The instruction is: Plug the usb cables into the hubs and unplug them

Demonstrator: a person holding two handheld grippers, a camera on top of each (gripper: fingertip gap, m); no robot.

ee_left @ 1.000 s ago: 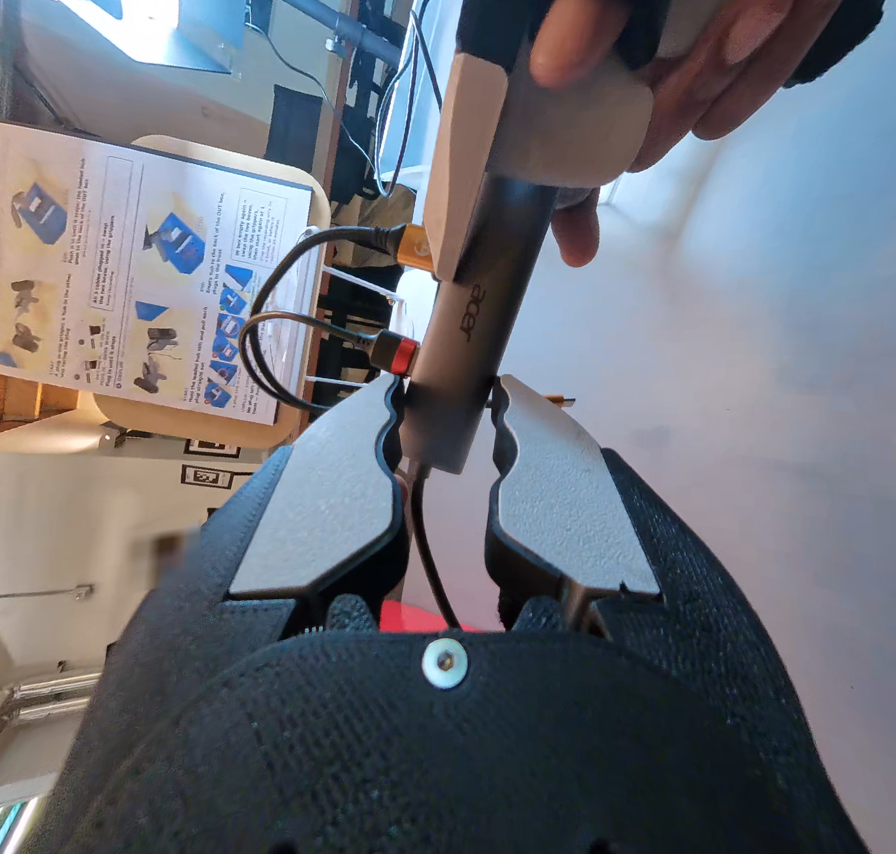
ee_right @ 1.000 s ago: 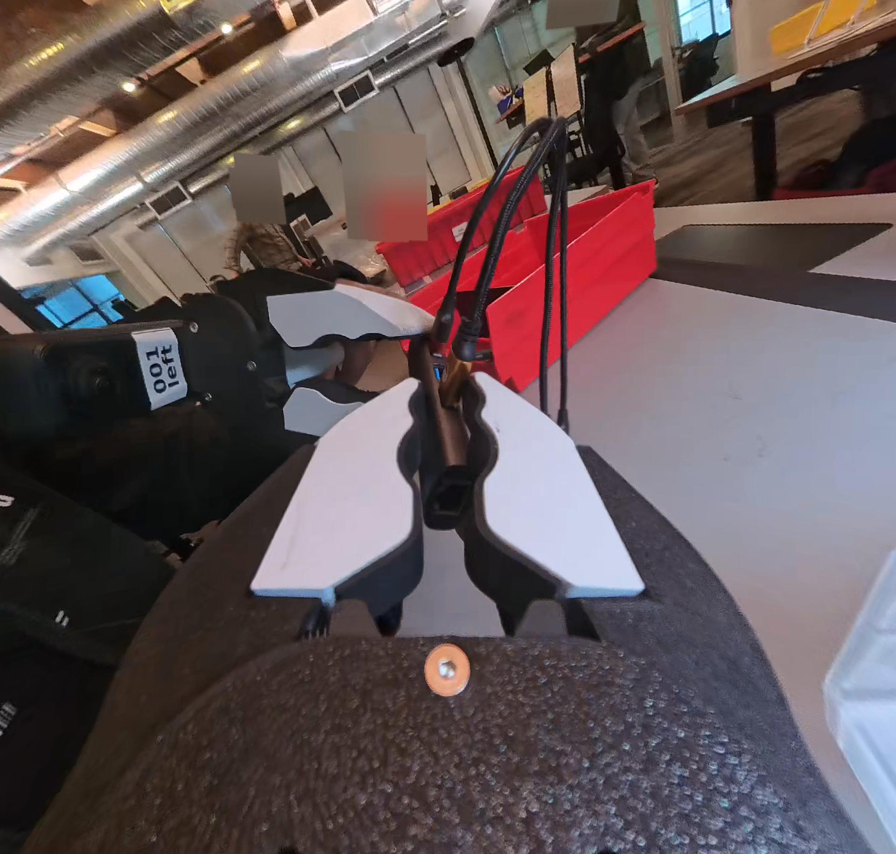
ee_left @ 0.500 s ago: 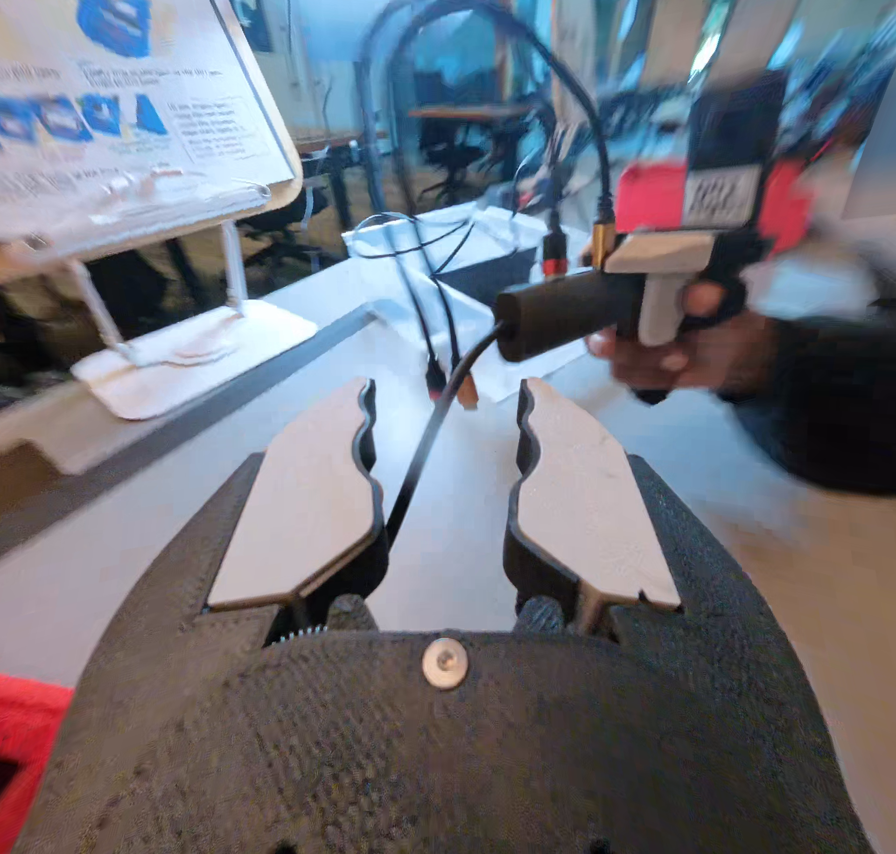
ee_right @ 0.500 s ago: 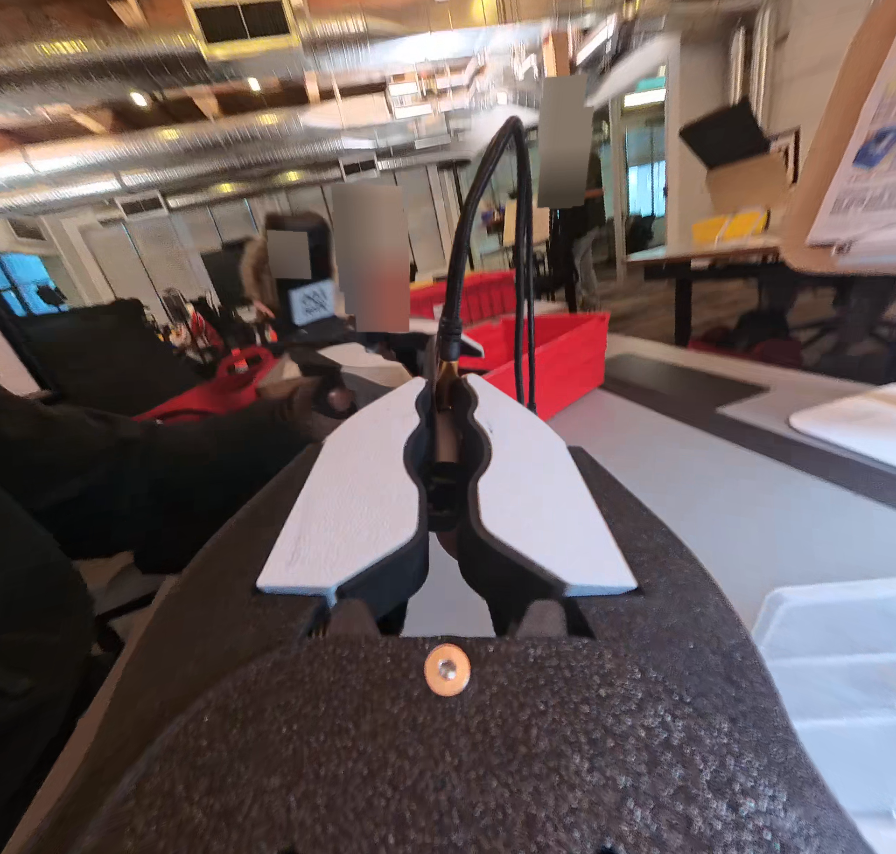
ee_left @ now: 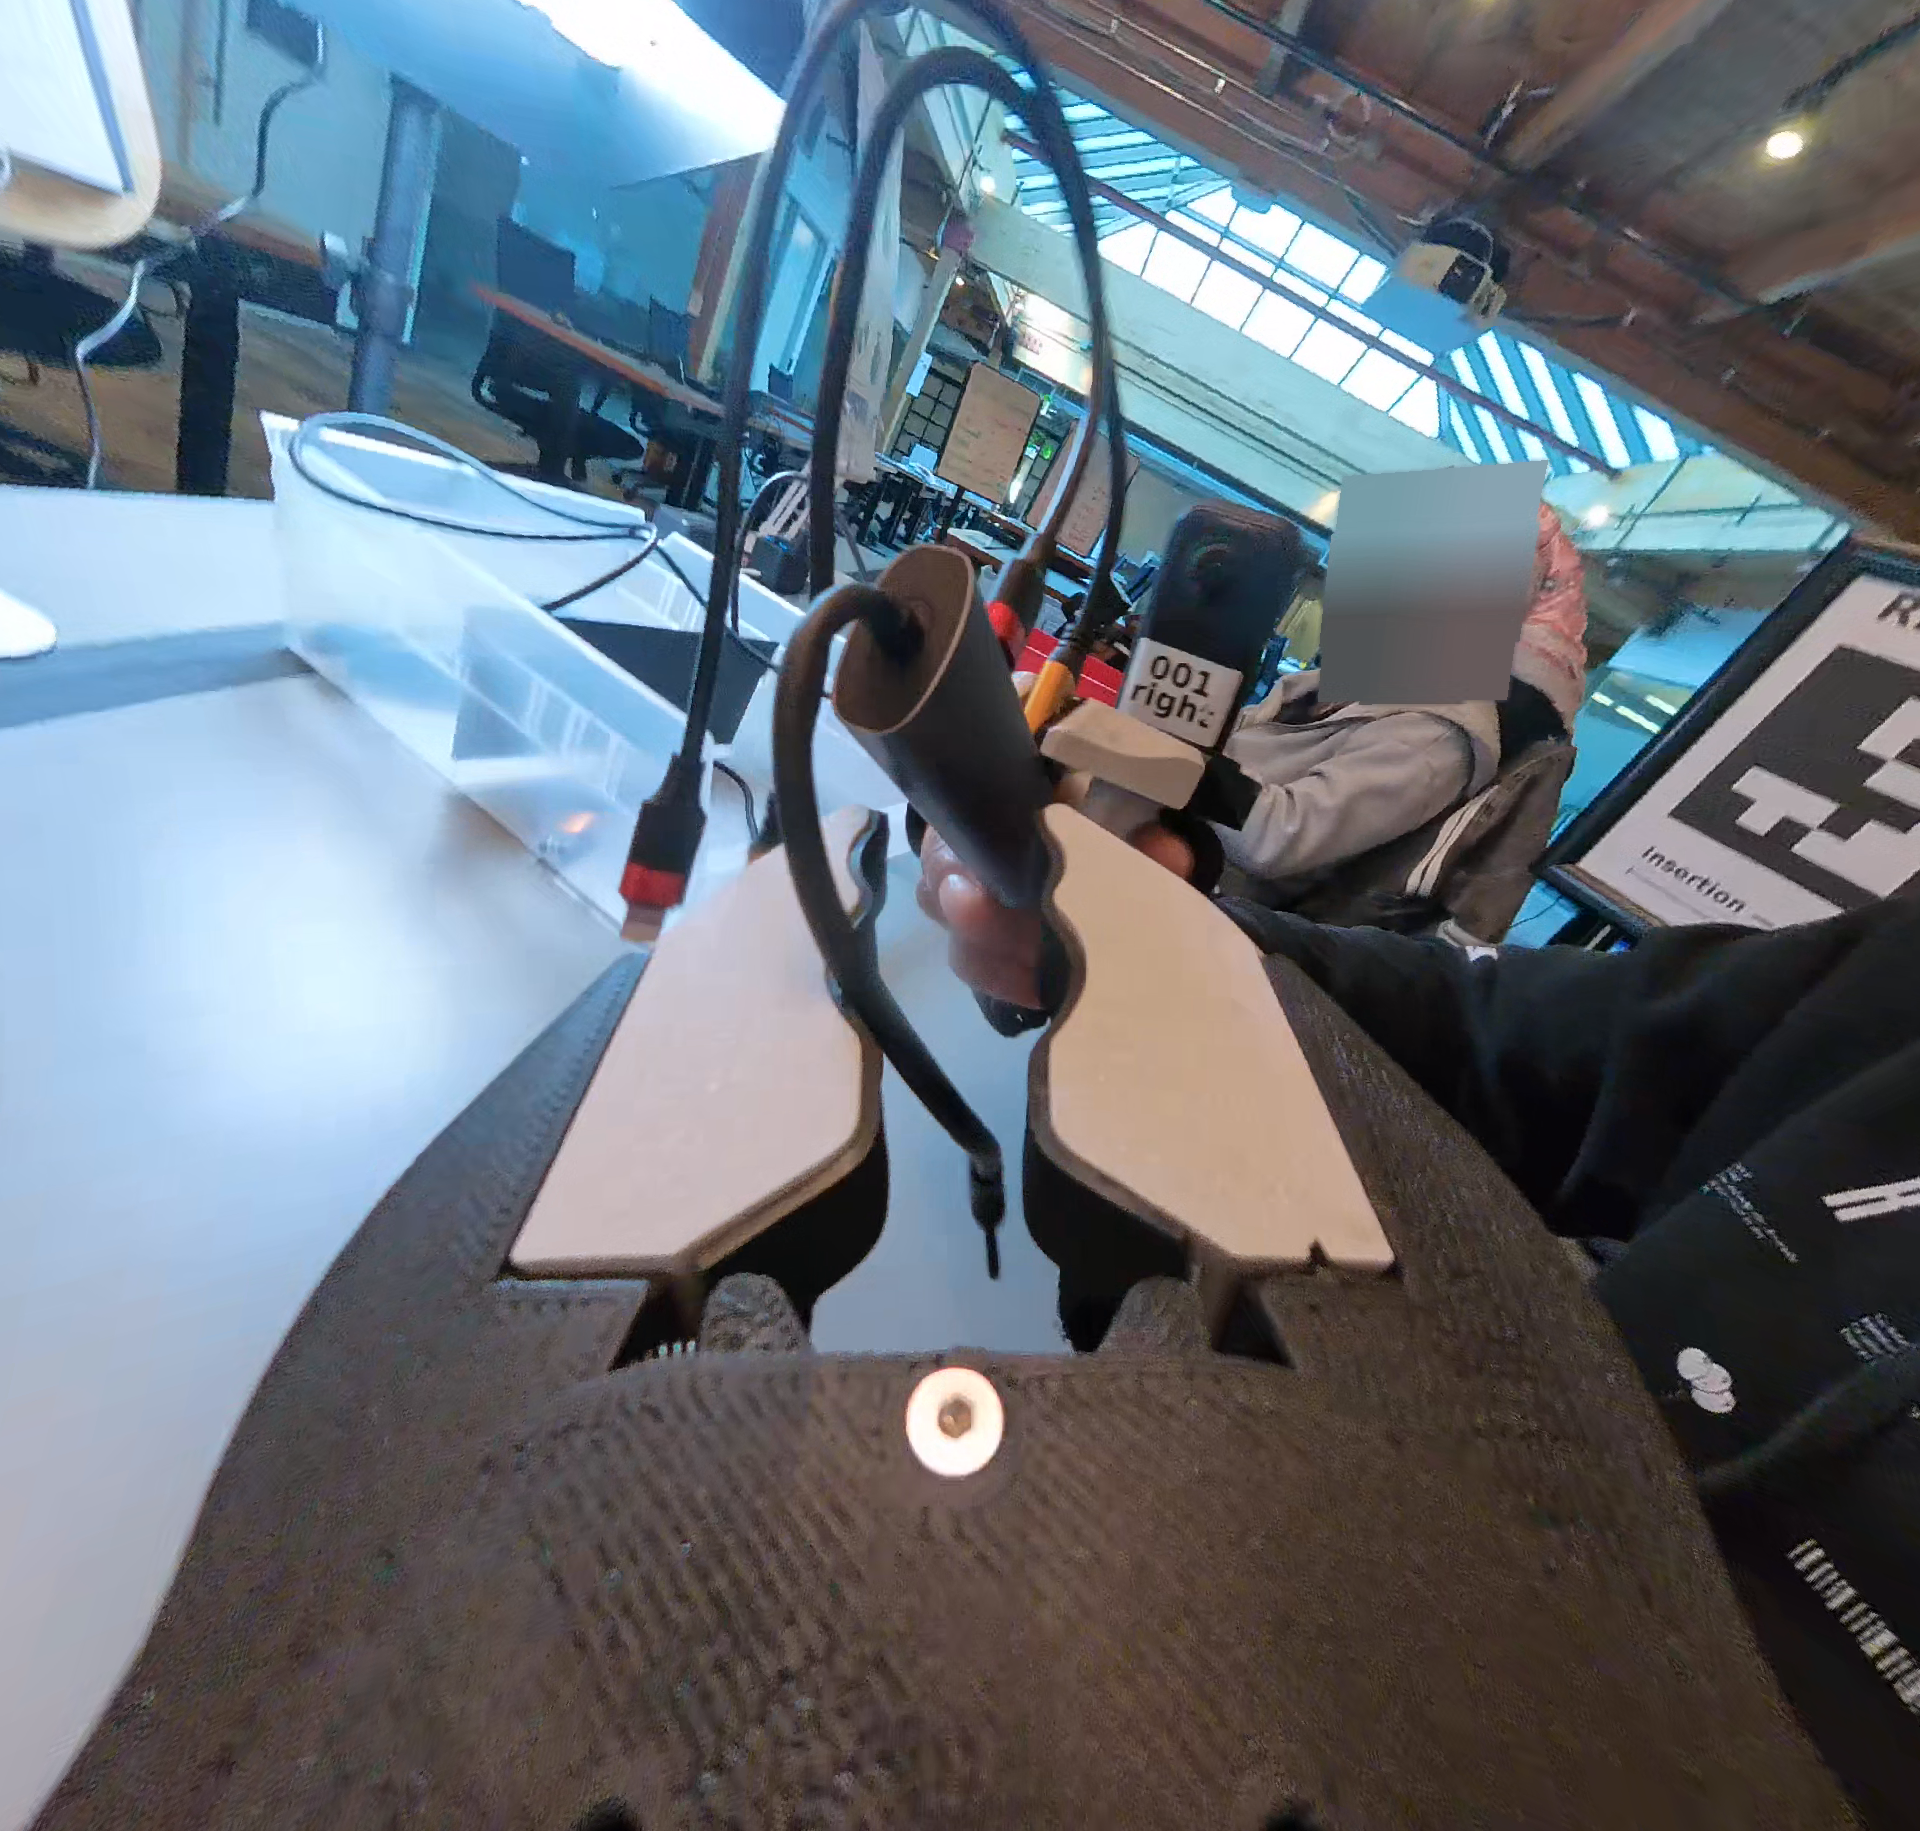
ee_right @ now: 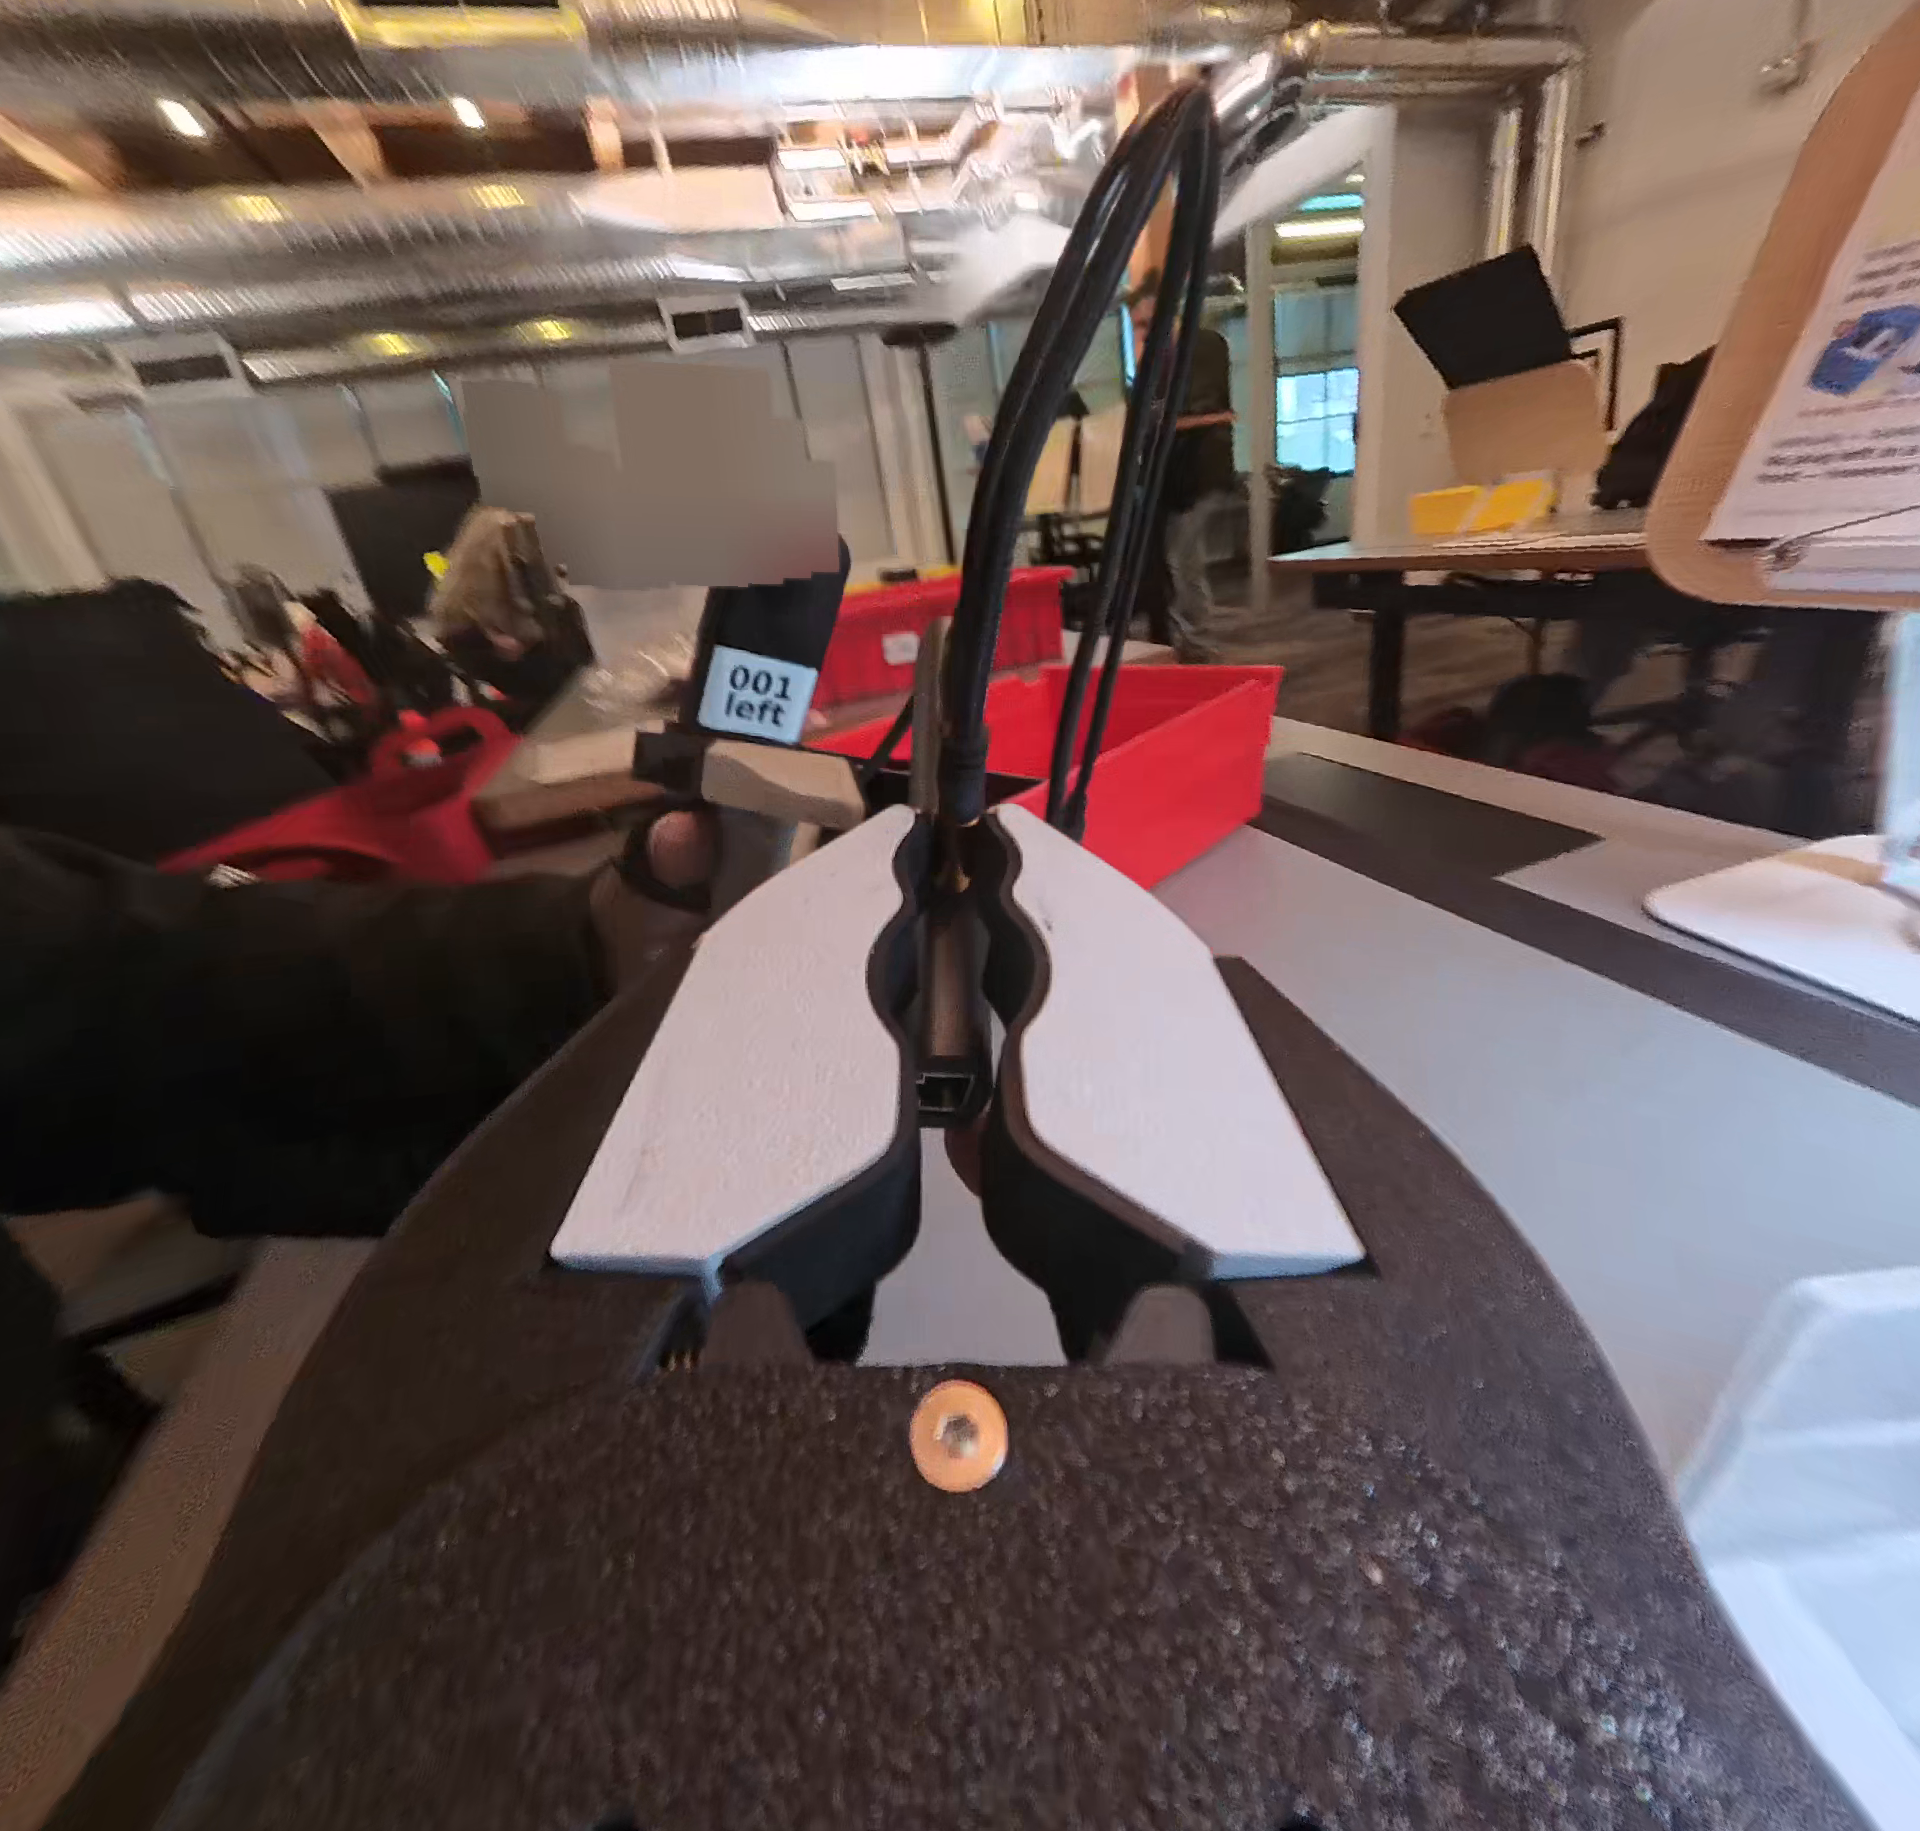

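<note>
While our right gripper [ee_right: 951, 908] stays clenched on the raised hub [ee_left: 951, 742] so its two plugged cables [ee_left: 1081, 327] arc free of the table [ee_left: 208, 1002], our left gripper [ee_left: 951, 940] waits released beside it.

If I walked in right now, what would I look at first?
Probably the dark grey hub held up in the air by the right gripper, whose fingers are closed on its end. Two black cables rise from it in tall loops and droop back down, one ending in a loose red-banded plug hanging over the white table. The left gripper sits open just below, holding nothing.
</note>
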